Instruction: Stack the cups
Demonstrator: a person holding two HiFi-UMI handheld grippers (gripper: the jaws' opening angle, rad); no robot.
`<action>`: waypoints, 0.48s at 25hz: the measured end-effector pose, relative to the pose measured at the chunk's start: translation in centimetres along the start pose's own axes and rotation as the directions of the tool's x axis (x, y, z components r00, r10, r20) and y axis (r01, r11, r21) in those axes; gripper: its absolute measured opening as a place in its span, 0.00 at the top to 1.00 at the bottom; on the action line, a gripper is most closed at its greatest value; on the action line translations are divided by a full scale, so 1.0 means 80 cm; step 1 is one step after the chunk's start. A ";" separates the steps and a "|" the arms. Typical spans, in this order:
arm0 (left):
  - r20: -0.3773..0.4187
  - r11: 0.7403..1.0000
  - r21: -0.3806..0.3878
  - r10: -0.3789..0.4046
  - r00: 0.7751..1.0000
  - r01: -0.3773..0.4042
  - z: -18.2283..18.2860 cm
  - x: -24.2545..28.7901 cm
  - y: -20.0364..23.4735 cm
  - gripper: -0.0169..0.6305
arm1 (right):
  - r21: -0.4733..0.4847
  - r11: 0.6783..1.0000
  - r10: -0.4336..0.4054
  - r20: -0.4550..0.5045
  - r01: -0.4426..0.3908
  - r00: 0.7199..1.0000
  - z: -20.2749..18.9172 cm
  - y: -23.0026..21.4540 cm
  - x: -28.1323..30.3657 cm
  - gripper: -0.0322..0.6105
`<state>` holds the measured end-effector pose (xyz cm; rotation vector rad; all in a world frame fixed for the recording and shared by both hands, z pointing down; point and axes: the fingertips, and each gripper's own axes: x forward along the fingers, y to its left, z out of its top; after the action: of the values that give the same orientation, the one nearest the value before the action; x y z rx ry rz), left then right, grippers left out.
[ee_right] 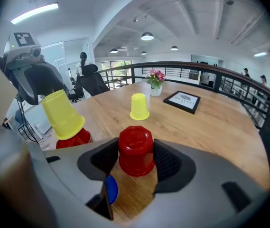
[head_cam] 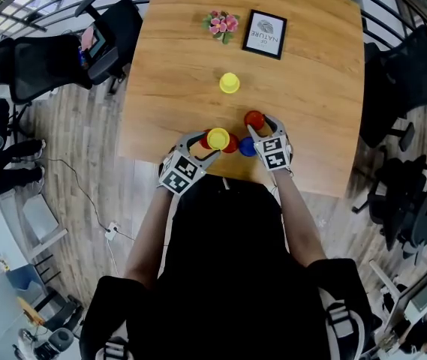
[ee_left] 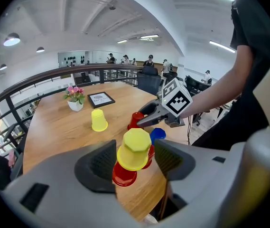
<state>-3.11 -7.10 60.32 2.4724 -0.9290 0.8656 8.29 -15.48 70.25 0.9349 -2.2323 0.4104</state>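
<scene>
A yellow cup (ee_left: 135, 148) sits upside down and tilted on a red cup (ee_left: 124, 175) near the table's front edge. My left gripper (ee_left: 135, 158) is open around it, with a gap on the right side. A second red cup (ee_left: 149, 156) peeks out behind that pair. Another upside-down red cup (ee_right: 135, 150) stands on the table, and my right gripper (ee_right: 135, 158) is shut on it, both pads against its sides. A blue cup (head_cam: 247, 147) sits between the two grippers. A lone yellow cup (head_cam: 230, 83) stands upside down mid-table.
A small flower pot (head_cam: 221, 25) and a framed picture (head_cam: 265, 33) stand at the far side of the wooden table (head_cam: 311, 111). Office chairs stand to the left (head_cam: 40, 66) and right (head_cam: 404, 81). The cups by my grippers are close to the near edge.
</scene>
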 end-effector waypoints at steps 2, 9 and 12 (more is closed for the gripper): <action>0.006 1.000 -0.005 0.005 1.000 -0.005 -0.002 -0.002 0.000 0.57 | -0.001 1.000 0.000 0.013 0.000 1.000 0.006 0.000 -0.006 0.57; 0.026 1.000 -0.014 0.018 1.000 -0.018 -0.002 -0.007 -0.007 0.57 | -0.022 1.000 0.009 0.060 -0.008 0.998 0.027 0.001 -0.028 0.57; 0.027 0.999 -0.024 0.022 0.999 -0.021 -0.002 -0.011 -0.013 0.57 | -0.043 0.999 0.018 0.061 -0.016 0.998 0.034 0.008 -0.037 0.57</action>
<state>-3.00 -5.87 59.74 2.4643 -0.9713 0.8245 8.06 -14.92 66.24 0.9183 -2.2971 0.3447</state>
